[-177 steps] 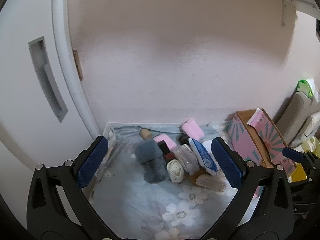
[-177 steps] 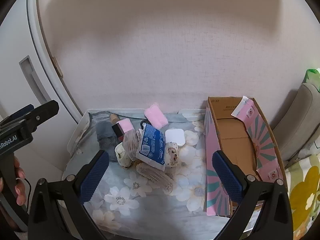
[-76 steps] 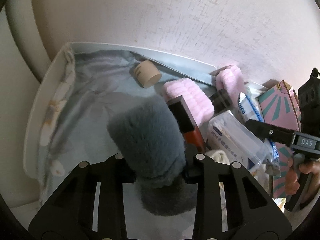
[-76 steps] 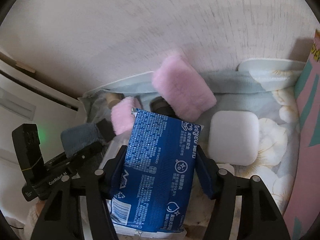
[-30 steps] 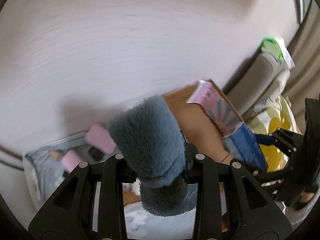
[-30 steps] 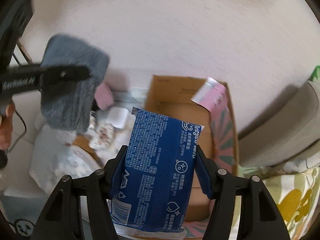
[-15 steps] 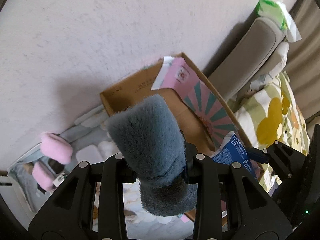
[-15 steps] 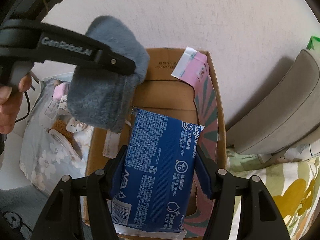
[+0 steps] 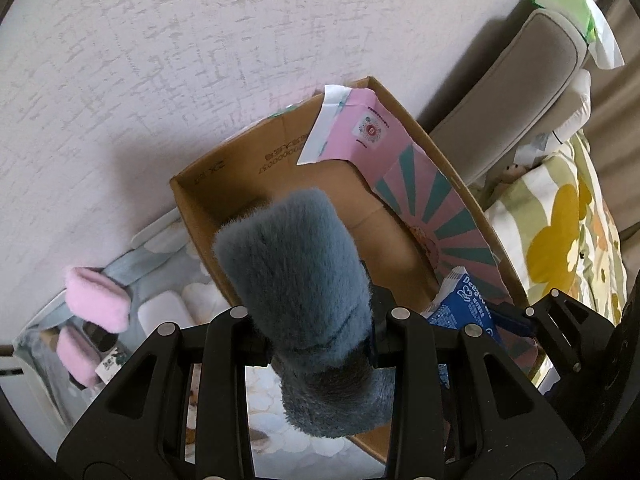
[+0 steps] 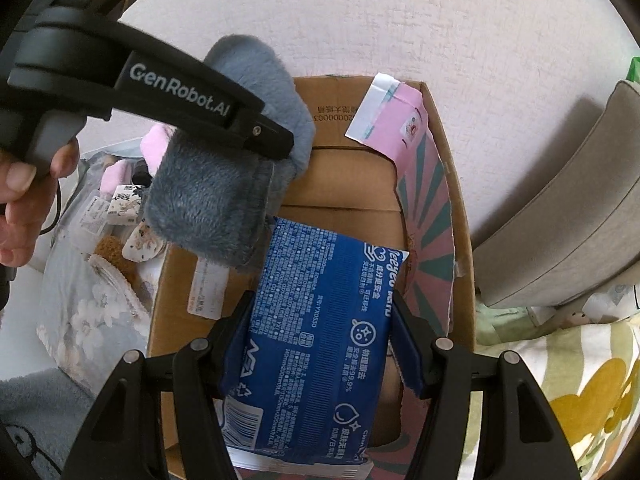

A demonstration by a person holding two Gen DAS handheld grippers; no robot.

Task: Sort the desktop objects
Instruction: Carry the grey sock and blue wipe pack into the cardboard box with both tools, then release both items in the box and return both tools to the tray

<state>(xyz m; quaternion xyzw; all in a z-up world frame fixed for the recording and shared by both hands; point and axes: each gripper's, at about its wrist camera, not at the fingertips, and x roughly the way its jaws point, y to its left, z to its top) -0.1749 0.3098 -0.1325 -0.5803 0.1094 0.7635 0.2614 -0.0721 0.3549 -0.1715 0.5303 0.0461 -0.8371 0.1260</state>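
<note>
My left gripper [image 9: 318, 316] is shut on a grey fluffy slipper [image 9: 296, 276] and holds it above the open cardboard box [image 9: 224, 184]. In the right wrist view the slipper [image 10: 224, 184] hangs over the box's left wall [image 10: 176, 280]. My right gripper [image 10: 320, 320] is shut on a blue wipes pack [image 10: 320, 332] over the near part of the box. The pack [image 9: 464, 312] shows at the right of the left wrist view.
Two pink fluffy rolls [image 9: 96, 304], a white case [image 9: 164, 312] and small packets [image 10: 128, 204] lie on the floral cloth [image 10: 80, 304] left of the box. A beige cushion [image 10: 560, 216] and yellow-flowered bedding [image 10: 580, 384] lie to the right.
Both grippers have carried their loads from the cloth-covered tray to the right, over the box. In the last half second both moved slightly closer to the box.
</note>
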